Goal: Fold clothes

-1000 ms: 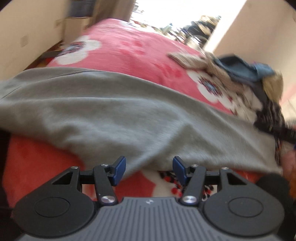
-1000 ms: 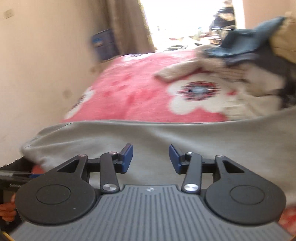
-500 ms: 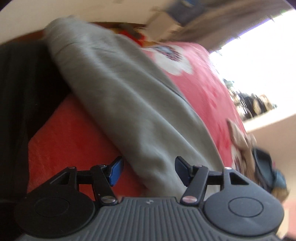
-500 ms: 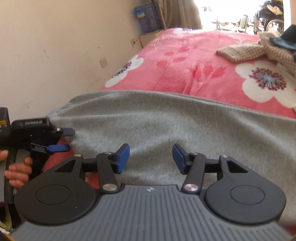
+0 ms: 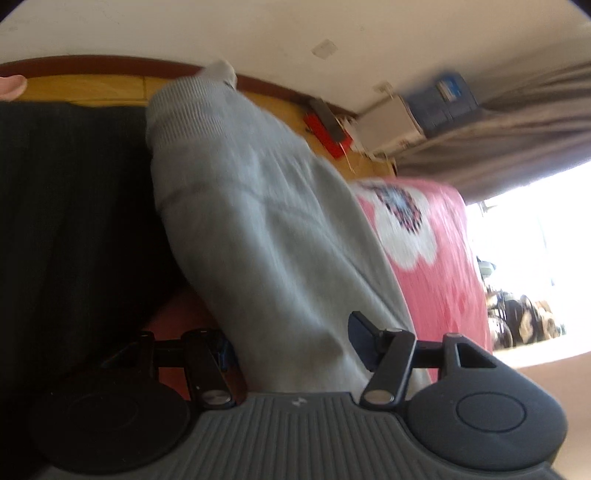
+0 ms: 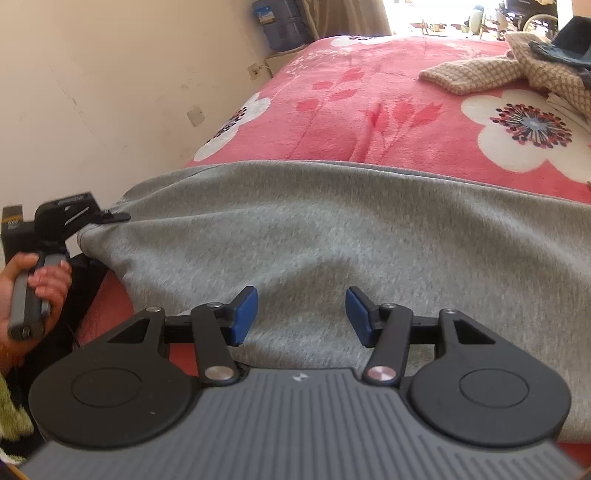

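A grey fleece garment (image 6: 332, 229) lies spread across the near part of a pink flowered blanket (image 6: 388, 110). My right gripper (image 6: 301, 314) hovers over its near edge, open, with nothing pinched between the blue pads. In the left wrist view the picture is rolled on its side. A fold of the grey garment (image 5: 266, 240) runs up between the fingers of my left gripper (image 5: 291, 343), and its ribbed cuff (image 5: 177, 110) hangs at the far end. The left jaws are closing but stand apart on either side of the cloth. The left gripper (image 6: 110, 218) is at the garment's left end.
A heap of other clothes (image 6: 535, 70) lies at the blanket's far right. A beige wall (image 6: 110, 92) runs along the left, with a blue water jug (image 6: 280, 22) at its far end. A person's hand (image 6: 40, 284) holds the left gripper's handle. Dark clothing (image 5: 66, 240) fills the left.
The left gripper has rolled onto its side and slid to the garment's left end, so the cloth now runs between its fingers. The right gripper has sunk closer to the garment and opened a little.
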The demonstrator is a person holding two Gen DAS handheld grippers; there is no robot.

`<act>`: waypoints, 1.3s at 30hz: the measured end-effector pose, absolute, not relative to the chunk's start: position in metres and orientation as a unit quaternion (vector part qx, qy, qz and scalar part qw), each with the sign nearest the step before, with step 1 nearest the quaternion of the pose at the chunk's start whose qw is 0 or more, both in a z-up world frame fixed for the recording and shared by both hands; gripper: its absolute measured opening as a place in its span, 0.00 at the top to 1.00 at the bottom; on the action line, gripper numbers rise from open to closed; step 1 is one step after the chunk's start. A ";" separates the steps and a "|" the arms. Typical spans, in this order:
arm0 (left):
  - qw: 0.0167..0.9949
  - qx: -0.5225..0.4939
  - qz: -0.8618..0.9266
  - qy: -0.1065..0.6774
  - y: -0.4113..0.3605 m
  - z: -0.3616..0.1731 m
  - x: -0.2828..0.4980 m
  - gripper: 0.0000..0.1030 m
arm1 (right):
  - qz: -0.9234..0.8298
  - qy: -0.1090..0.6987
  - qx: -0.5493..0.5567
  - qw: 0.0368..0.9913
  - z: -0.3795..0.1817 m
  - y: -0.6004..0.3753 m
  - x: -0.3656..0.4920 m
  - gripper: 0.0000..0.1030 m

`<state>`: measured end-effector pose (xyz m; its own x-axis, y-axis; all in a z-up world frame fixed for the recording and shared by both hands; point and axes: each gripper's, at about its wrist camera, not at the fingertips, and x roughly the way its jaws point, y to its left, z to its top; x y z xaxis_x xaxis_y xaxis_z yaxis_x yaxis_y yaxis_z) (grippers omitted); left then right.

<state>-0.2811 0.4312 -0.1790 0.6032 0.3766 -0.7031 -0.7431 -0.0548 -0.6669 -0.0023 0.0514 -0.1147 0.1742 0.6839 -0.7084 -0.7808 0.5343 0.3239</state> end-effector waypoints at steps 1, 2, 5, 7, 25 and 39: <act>0.667 -0.593 0.425 0.148 0.434 -0.180 -0.281 0.45 | 0.480 0.426 -0.061 0.764 -0.115 0.052 -0.004 0.49; 0.665 -0.592 0.432 0.143 0.436 -0.181 -0.281 0.46 | 0.481 0.424 -0.065 0.765 -0.116 0.053 -0.005 0.49; 0.669 -0.577 0.449 0.133 0.436 -0.182 -0.278 0.70 | 0.480 0.419 -0.078 0.767 -0.117 0.055 -0.007 0.49; 0.685 -0.558 0.451 0.124 0.431 -0.174 -0.276 0.82 | 0.476 0.415 -0.085 0.771 -0.117 0.056 -0.008 0.49; 0.961 0.128 0.135 0.207 0.173 -0.074 -0.165 0.86 | 0.376 0.394 0.188 0.817 -0.076 -0.070 0.031 0.49; 0.881 0.337 -0.015 0.331 0.120 -0.160 -0.196 0.47 | 0.300 0.454 0.336 0.768 -0.115 -0.113 0.049 0.46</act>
<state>-0.1957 0.1195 -0.1604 0.7798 0.1963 -0.5944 0.2506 0.7722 0.5838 0.0488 -0.1129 -0.1154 0.4072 0.7670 -0.4959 -0.1560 0.5934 0.7897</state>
